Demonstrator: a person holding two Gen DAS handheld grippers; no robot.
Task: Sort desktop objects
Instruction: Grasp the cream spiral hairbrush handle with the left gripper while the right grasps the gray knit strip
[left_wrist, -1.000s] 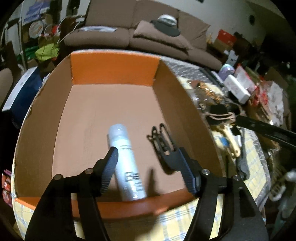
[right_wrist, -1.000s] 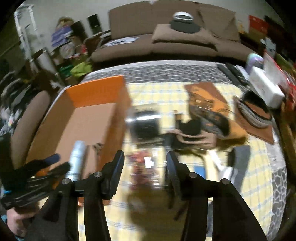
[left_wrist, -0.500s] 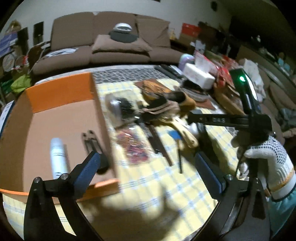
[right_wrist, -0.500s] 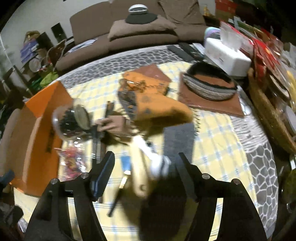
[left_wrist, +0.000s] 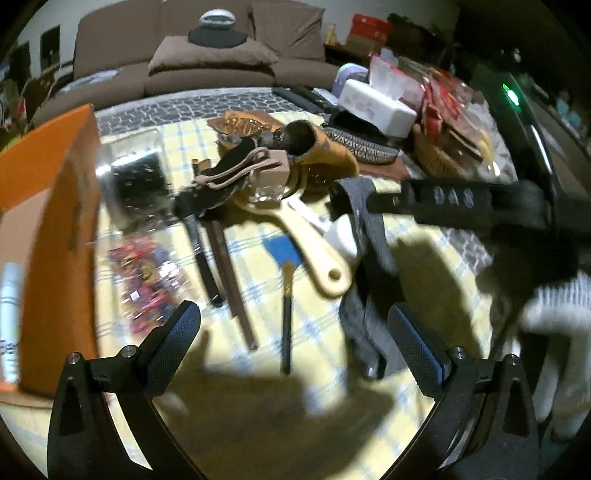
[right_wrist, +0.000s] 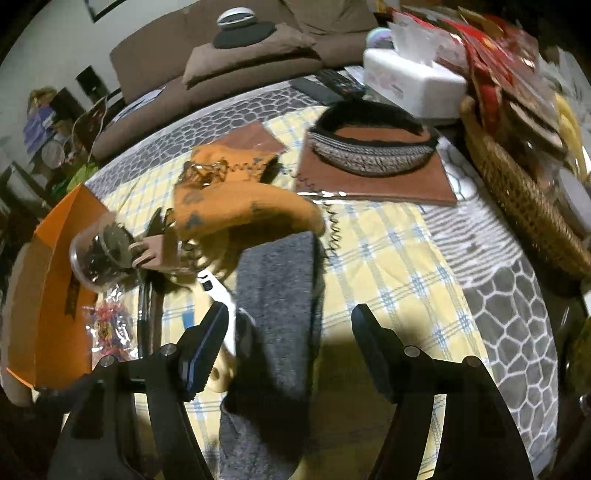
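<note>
Left wrist view first: the left gripper hangs over the yellow checked tablecloth with its two black fingers spread wide and nothing between them. Bare cloth lies just under it, so there is room to move there. Just ahead lie a thin black-handled brush, a dark brown stick and a cream wooden paddle with a hole in its handle. A clear bag of small colourful bits sits just beside the tall wall of the orange cardboard box, which closes off the left side. A white spray can lies inside the box.

Right wrist view: the right gripper is also wide apart and holds nothing. It hangs right over a grey felt cloth strip. Open checked cloth lies to its right. Farther off are an orange knitted pouch, a clear round jar, a woven bowl on a brown mat and a wicker basket at the right edge.
</note>
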